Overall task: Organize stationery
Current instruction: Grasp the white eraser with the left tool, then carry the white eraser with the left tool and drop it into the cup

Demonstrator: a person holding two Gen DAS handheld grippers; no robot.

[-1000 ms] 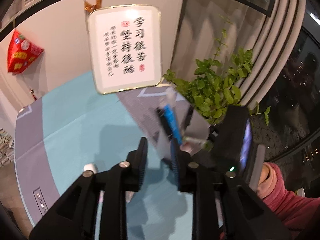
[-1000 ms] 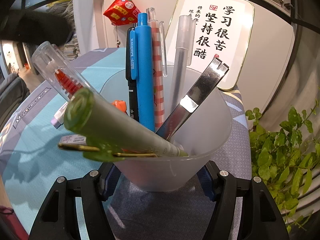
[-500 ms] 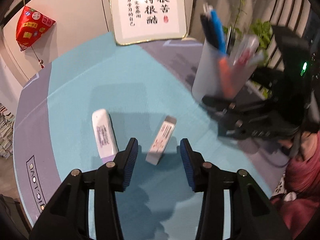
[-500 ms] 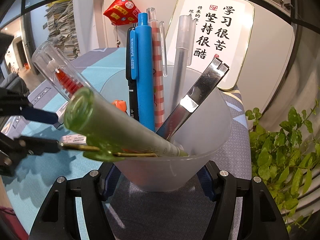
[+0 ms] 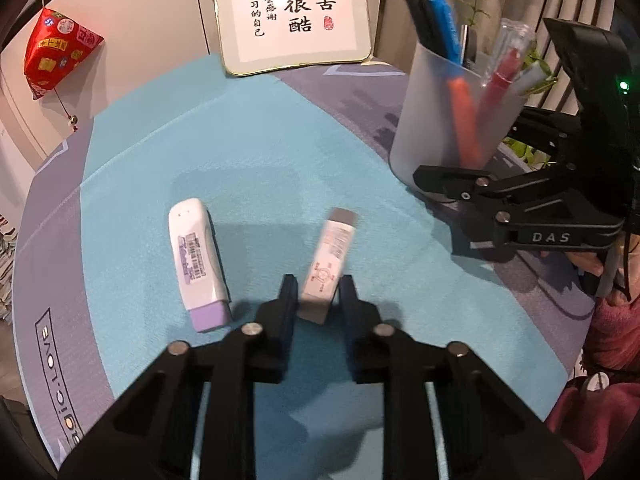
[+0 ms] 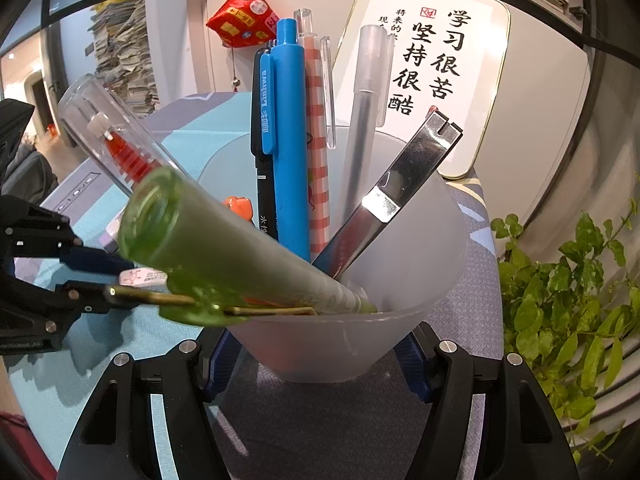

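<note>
A frosted, matt translucent plastic cup [image 6: 400, 280] is showing a glossy blue plastic pen [image 6: 290, 120] and a shiny flat metal strip [image 6: 404, 184]. The woven teal and grey cloth mat [image 5: 260, 152] is looking matt. The white paper-wrapped eraser [image 5: 330, 256] is looking smooth.

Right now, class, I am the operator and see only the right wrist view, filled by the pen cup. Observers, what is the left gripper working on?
Observer: A white eraser lying on the teal mat; the left gripper's jaws have just been closing on its near end.
Operator: Anything else loose there?
Observer: A white stick with a purple cap, left of the eraser, not touching it.
</note>
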